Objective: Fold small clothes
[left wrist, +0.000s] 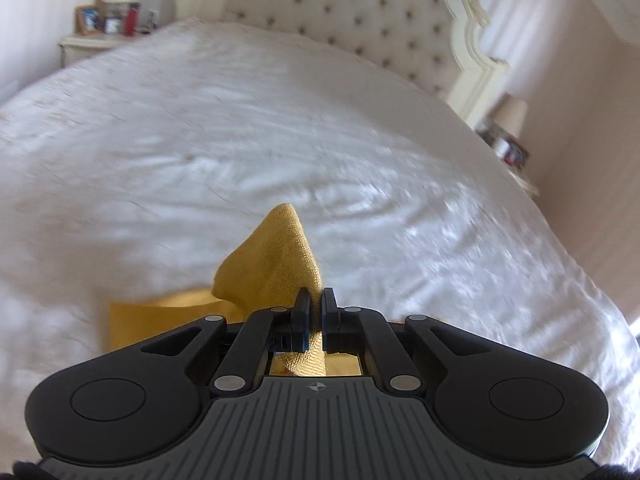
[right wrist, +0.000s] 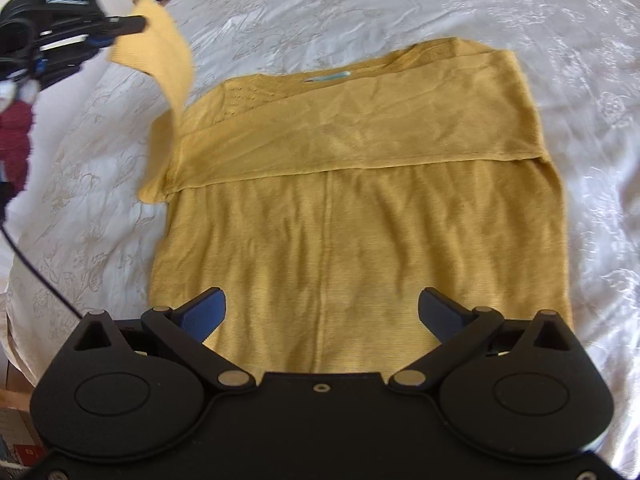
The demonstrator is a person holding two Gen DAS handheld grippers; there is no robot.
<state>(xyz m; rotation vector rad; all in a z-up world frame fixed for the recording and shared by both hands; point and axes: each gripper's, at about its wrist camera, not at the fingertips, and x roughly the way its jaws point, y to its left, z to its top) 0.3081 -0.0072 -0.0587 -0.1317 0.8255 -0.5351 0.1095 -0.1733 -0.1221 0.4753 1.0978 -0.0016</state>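
Sweater (right wrist: 360,216): mustard-yellow fine knit, spread flat on a bed, one sleeve already folded across the chest in a broad band, a pale blue label at the neckline.
Knit detail: openwork eyelet pattern near the shoulder, a straight seam running down the middle of the body, soft wrinkles throughout.
Lifted sleeve (right wrist: 160,48): raised off the bed at the sweater's left-hand side in the right wrist view, its ribbed cuff hanging in a curved fold.
Left gripper (left wrist: 316,308): black jaws pressed together, pinching the yellow sleeve, which peaks up beyond the fingers.
Right gripper (right wrist: 322,312): blue-padded jaws spread wide above the sweater's lower hem, nothing between them.
Bedspread (right wrist: 560,60): white, with a faint floral embroidery, lightly creased.
Headboard (left wrist: 360,12): cream, button-tufted, with a scalloped carved frame.
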